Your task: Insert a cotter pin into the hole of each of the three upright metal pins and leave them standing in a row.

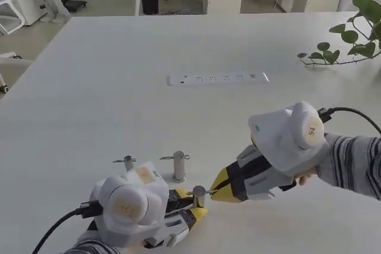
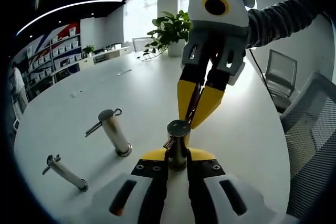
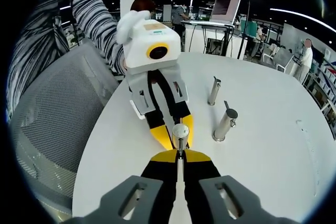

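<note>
Right now I am clamping my left gripper (image 2: pixel 177 157) on the nearest metal pin (image 2: pixel 178 136). Its two jaws are pressing against the shaft low down from either side, and the pin is standing upright on the white table (image 1: pixel 119 87) with its flat head above my jaw tips. With my right gripper (image 3: pixel 181 157) I am pinching a thin cotter pin (image 3: pixel 180 152) between jaws drawn almost together, and its free end is reaching the nearest metal pin just under the head; whether it is already sitting in the hole I cannot tell. In the head view the two grippers are meeting at this pin from opposite sides, the left one coming in from the lower left and the right one from the right, their yellow tips lying close to each other. Just beyond, the middle metal pin (image 1: pixel 178 169) is standing upright with a second cotter pin (image 1: pixel 174 157) lying across its top, and further to the left the far metal pin (image 1: pixel 128 163) is standing with a third cotter pin (image 1: pixel 122 160) sticking out at its upper end. These two are standing apart from each other and from my grippers. Farther across the table a white power strip (image 1: pixel 217 78) is lying flat, and a leafy plant (image 1: pixel 357 28) is trailing in at the right edge.
</note>
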Demonstrator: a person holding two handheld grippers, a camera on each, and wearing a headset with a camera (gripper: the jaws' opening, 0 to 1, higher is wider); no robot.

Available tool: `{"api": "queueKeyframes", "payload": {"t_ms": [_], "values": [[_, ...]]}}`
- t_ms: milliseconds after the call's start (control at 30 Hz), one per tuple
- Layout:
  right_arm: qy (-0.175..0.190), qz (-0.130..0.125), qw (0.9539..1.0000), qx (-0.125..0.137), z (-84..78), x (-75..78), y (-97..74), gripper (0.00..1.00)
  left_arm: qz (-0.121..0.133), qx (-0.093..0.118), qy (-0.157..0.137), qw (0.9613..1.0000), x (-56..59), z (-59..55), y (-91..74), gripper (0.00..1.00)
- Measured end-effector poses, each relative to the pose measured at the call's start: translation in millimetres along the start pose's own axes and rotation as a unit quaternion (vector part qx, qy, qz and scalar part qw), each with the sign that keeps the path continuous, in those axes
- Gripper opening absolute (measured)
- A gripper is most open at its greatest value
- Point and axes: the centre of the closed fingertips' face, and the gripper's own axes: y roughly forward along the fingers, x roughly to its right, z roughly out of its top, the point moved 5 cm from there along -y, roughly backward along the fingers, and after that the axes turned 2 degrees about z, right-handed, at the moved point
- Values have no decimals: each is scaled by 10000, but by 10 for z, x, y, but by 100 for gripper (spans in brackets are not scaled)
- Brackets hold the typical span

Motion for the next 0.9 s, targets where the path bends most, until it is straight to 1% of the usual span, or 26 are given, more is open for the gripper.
{"api": "queueKeyframes", "payload": {"t_ms": [67,200,300,367,467,533,600,700,833,900], "values": [[122,-7,9999,18,0,6,2,0,22,21,-78,10000,1,-4,-1,10],[191,-4,9998,7,-10,-10,-5,0,47,57,-146,9999,5,-9,-2,10],[294,18,9996,14,-23,-55,-44,6,43,47,-144,9999,6,-6,-3,10],[296,-11,9996,19,-30,-70,-66,7,51,43,-158,9999,8,-6,-5,10],[350,-80,9993,47,-33,-72,-90,5,72,42,-184,9998,11,-8,-4,10],[314,-180,9993,39,-31,-47,-102,1,75,36,-194,9998,10,-9,-3,10],[333,-226,9992,34,-24,-32,-109,0,86,39,-204,9997,11,-9,-3,10],[292,-259,9992,28,2,-22,-103,0,98,48,-239,9997,13,-13,-5,10],[275,-238,9993,3,28,-26,-82,0,109,63,-310,9994,16,-18,-6,10],[263,-244,9994,-11,37,-26,-73,0,109,78,-395,9991,17,-20,-6,11]]}}
